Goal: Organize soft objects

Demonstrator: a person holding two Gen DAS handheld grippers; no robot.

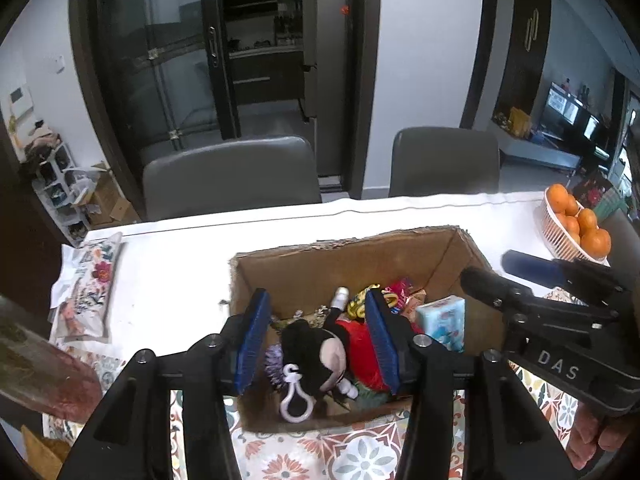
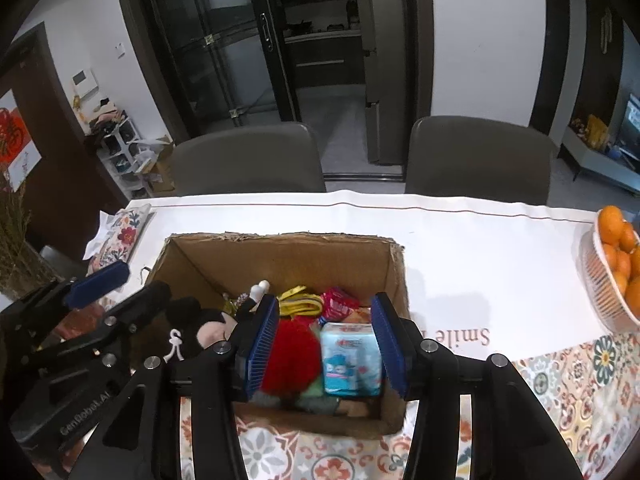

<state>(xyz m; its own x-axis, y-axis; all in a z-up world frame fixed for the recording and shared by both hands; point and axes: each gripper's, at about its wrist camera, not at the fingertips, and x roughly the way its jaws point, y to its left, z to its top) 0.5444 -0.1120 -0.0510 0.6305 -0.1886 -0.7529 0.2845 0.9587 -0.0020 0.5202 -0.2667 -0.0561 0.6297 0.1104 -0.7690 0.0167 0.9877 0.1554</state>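
While above the cardboard box [image 1: 280, 276], both claws agape.

Rough corrugated cardboard box [image 2: 276, 258], fuzzy black plush toy [image 1: 316, 344], glossy plastic tissue pack [image 2: 350, 360].

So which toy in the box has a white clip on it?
The black plush doll, lying in the cardboard box. A white clip hangs from it; the red fluffy toy beside it has none.
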